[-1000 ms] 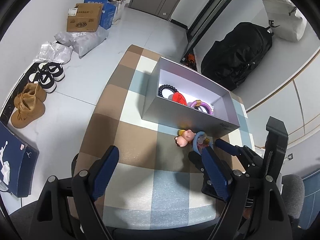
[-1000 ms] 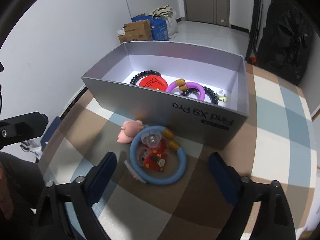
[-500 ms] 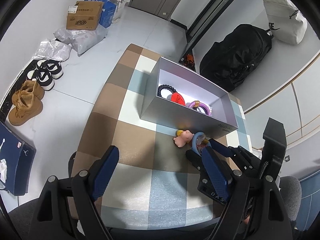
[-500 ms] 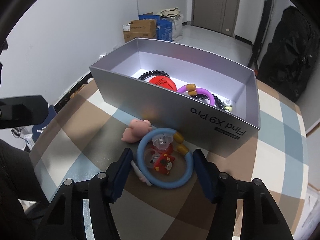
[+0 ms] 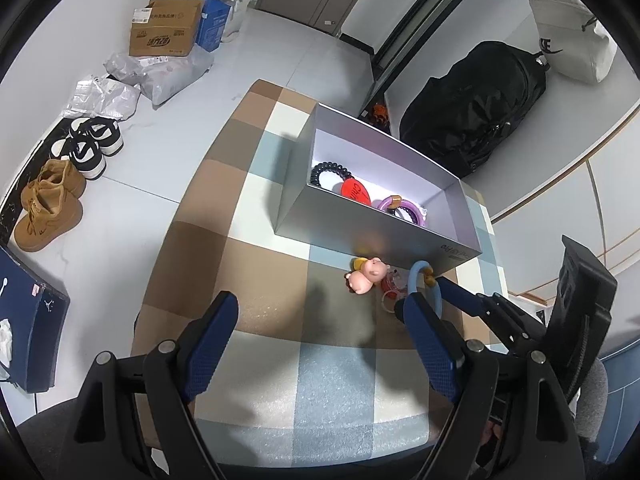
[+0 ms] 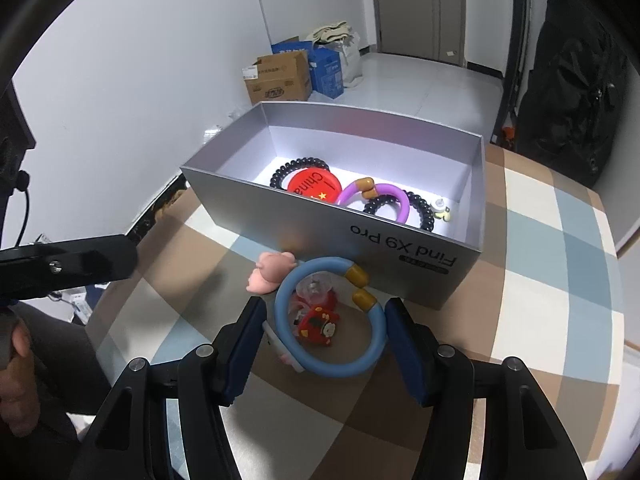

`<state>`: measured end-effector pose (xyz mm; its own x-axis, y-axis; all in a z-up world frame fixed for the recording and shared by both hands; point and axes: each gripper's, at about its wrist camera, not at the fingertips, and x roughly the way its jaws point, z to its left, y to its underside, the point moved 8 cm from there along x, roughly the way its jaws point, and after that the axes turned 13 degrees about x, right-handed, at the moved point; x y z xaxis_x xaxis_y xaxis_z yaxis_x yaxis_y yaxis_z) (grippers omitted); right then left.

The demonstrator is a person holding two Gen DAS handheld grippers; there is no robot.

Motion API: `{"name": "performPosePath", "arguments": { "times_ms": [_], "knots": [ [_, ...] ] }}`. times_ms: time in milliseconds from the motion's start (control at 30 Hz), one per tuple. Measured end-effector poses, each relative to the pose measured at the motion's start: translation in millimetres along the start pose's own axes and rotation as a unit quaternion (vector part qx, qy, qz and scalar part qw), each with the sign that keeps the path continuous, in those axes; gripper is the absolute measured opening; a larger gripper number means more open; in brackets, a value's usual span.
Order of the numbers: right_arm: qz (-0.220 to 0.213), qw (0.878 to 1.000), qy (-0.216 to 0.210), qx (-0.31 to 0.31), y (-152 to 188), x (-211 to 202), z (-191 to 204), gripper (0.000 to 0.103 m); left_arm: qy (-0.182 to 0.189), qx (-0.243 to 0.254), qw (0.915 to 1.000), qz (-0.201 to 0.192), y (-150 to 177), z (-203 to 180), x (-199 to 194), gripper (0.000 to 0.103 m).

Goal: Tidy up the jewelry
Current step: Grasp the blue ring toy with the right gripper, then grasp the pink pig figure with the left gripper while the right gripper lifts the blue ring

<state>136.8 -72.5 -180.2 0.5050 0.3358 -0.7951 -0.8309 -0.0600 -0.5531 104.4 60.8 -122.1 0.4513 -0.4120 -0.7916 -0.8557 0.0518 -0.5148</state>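
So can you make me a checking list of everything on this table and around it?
Surface: checked table cover, brown, blue and white squares.
Job's things: blue ring, pink toy and red charm lie beside the grey box; black coil bands, red badge and purple ring are inside.
Clutter: nothing seen on the table.
Grippers: right gripper jaws have just been closing, pressing the blue ring's sides; left gripper open, empty.
Cables: black cord, left edge.
Surroundings: shoes, cardboard boxes, black bag.

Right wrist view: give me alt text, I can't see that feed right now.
The right gripper has just closed its jaws onto a blue ring bracelet lying on the checked tablecloth. Just beyond stands an open silver box holding a purple ring, black coil bands and a red badge.
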Motion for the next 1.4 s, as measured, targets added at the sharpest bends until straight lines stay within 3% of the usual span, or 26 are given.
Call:
{"name": "performPosePath", "arguments": {
  "times_ms": [400,633,733,1033,1167,1333,1400],
  "knots": [
    [0.0,1.0,-0.006,0.028,10,-23,-31,0.06,0.004,0.016,0.9993,0.034,3,-14,27,0.081],
    [-0.008,0.999,-0.008,0.052,12,-40,-55,0.06,-0.013,0.026,0.9991,0.031,-3,-22,38,0.081],
    [-0.011,0.997,-0.013,0.07,12,-47,-66,0.06,-0.019,0.021,0.9991,0.031,-5,-22,43,0.071],
    [-0.025,0.996,-0.035,0.083,7,-65,-73,0.061,-0.038,0.013,0.999,0.021,-8,-20,50,0.058],
    [-0.026,0.995,-0.038,0.085,8,-68,-76,0.061,-0.043,0.026,0.9984,0.026,-9,-26,54,0.035],
    [-0.03,0.994,-0.041,0.095,7,-72,-82,0.061,-0.056,0.049,0.9968,0.029,-9,-30,54,0.03],
    [-0.032,0.994,-0.041,0.096,6,-73,-83,0.061,-0.048,0.047,0.9973,0.03,-9,-31,54,0.023]
  ]
}}
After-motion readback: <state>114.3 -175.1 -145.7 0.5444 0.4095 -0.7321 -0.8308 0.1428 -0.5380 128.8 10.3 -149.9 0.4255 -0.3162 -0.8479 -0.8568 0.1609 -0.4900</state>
